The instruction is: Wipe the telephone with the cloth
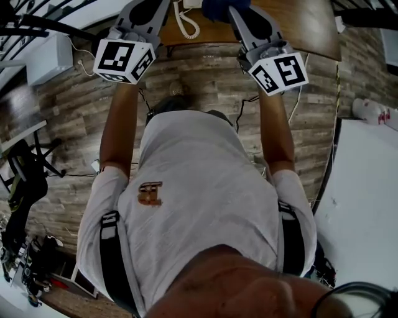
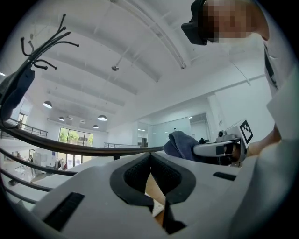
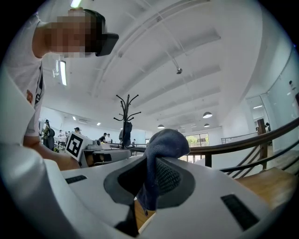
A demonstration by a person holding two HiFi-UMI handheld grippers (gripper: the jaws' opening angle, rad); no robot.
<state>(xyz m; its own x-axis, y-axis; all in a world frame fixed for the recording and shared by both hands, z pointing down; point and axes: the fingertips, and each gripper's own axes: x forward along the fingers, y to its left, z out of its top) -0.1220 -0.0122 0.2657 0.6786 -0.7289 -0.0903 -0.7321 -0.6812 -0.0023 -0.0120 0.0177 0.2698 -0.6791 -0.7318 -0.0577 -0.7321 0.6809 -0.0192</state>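
Right gripper: Our right gripper (image 3: 150, 161) is clamped on a dark blue cloth (image 3: 167, 140), which bunches above the pads and hangs in a short tail below them.
Left gripper: Our left gripper (image 2: 150, 158) has its pads closed tip to tip, with nothing between them.
Position: In the head view we hold both grippers raised over the near edge of the wooden table (image 1: 311, 31).
Telephone: The telephone (image 1: 191, 3) sits on the table between the two grippers. Only a white sliver of it shows at the frame's top edge, with its coiled cord (image 1: 186, 25) trailing toward the near edge.
Handling: We judge the cloth soft, light and limp, so the bunched end should serve as the wiping pad. The telephone looks like hard, light plastic that could slide under pressure. Our empty left gripper could steady its body by a side edge.
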